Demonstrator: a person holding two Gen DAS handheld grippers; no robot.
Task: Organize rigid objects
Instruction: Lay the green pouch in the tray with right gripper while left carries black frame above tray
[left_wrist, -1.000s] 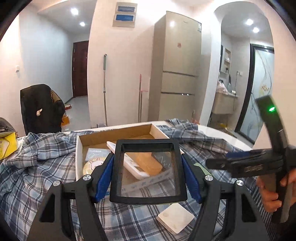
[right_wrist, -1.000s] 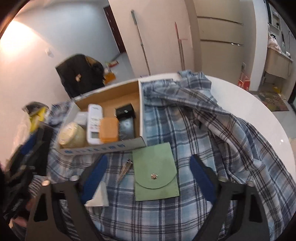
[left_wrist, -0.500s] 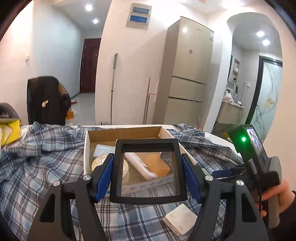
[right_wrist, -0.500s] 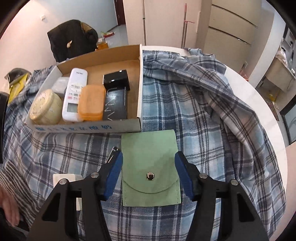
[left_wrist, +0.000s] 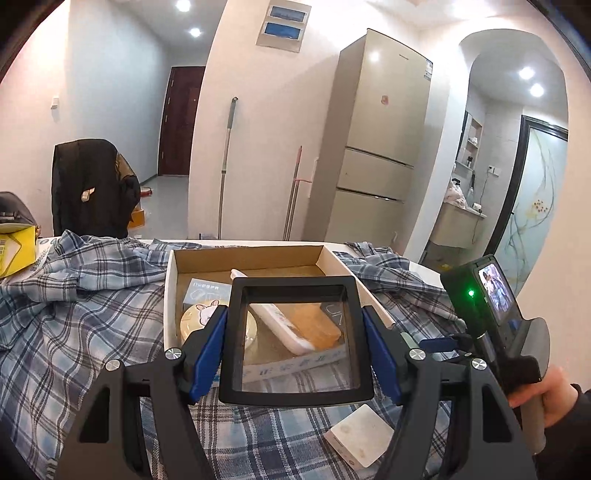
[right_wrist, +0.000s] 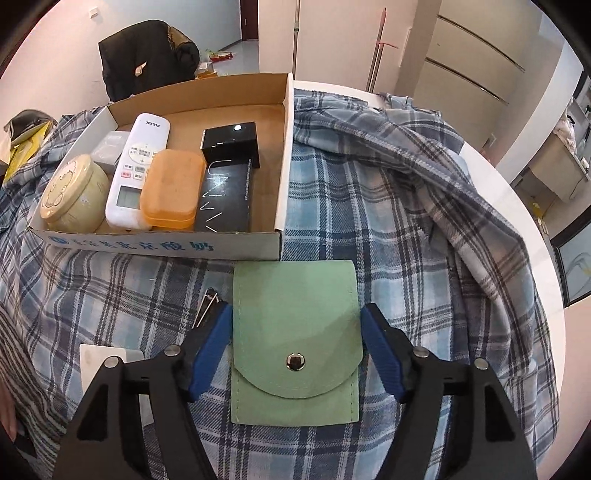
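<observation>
"AUX" on white remote (right_wrist: 137, 173), "UNNY" on black box (right_wrist: 226, 198)

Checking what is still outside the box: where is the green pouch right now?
In the right wrist view the green pouch lies flat on the plaid shirt, just in front of the cardboard box, between the right gripper's fingers, with a nail clipper to its left.

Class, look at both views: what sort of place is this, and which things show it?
Most likely a home's kitchen-dining area: a tall refrigerator, a mop against the wall, and a round white table draped with a plaid shirt.
</observation>
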